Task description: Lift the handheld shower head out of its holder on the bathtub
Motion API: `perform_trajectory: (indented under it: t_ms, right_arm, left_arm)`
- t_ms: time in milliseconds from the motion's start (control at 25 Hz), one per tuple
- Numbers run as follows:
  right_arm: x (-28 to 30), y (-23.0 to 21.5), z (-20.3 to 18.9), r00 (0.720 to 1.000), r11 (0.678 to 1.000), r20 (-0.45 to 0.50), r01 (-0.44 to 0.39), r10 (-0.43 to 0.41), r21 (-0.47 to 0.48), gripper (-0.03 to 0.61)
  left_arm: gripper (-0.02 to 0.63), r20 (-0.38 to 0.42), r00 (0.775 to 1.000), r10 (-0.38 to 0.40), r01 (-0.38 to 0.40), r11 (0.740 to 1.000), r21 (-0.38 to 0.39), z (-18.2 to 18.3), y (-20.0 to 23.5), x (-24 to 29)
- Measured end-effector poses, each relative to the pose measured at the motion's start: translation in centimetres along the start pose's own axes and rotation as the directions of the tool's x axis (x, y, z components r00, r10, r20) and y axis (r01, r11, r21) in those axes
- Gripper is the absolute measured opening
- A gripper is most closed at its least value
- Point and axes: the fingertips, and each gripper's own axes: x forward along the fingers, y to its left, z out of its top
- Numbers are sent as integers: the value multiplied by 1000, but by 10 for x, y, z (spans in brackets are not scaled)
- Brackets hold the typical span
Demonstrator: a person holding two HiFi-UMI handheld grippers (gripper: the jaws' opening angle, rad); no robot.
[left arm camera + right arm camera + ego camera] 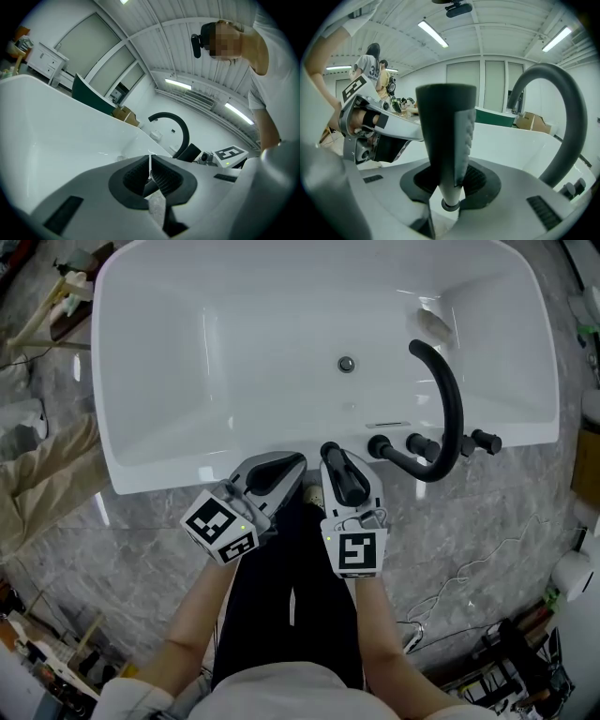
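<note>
The black shower head (pixel 343 474) stands upright at the near rim of the white bathtub (pixel 187 479), with my right gripper (pixel 345 479) shut on its handle. In the right gripper view the shower head (pixel 445 136) rises between the pads of the right gripper (pixel 451 187), and its pale lower end pokes out below them. Its holder is hidden under the gripper. My left gripper (pixel 274 474) hovers just left of it over the rim. In the left gripper view its jaws (pixel 151 176) meet with nothing between them.
A black curved spout (pixel 448 399) with black knobs (pixel 417 442) stands on the rim right of the shower head. The drain (pixel 346 363) lies mid-tub. Cables (pixel 450 592) and clutter lie on the marble floor. People stand far behind in the right gripper view.
</note>
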Motion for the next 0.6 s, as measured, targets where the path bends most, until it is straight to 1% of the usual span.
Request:
perform_trajectory:
  t_ms: [120,320,520,600]
  right_arm:
    - [-8,0,12,1000,1000,20,6,-6,1,115]
    - [-20,4,27,1000,1000,22,1,0,-24,115]
    - [-33,6,52,998,1000,70,2,-2,-5,115]
    - [-39,7,61,997,1000,79,-3,5,-15,115]
  left_arm:
    - [20,17,1000,-4,4,1000,-6,7,-8,-3]
    - [20,23,1000,-9,8,999,34,24,-19,-9]
    - [20,36,999,-13,11,999,51,40,-29,-18]
    - [20,37,999,-14,12,998,63,46,-34,-22]
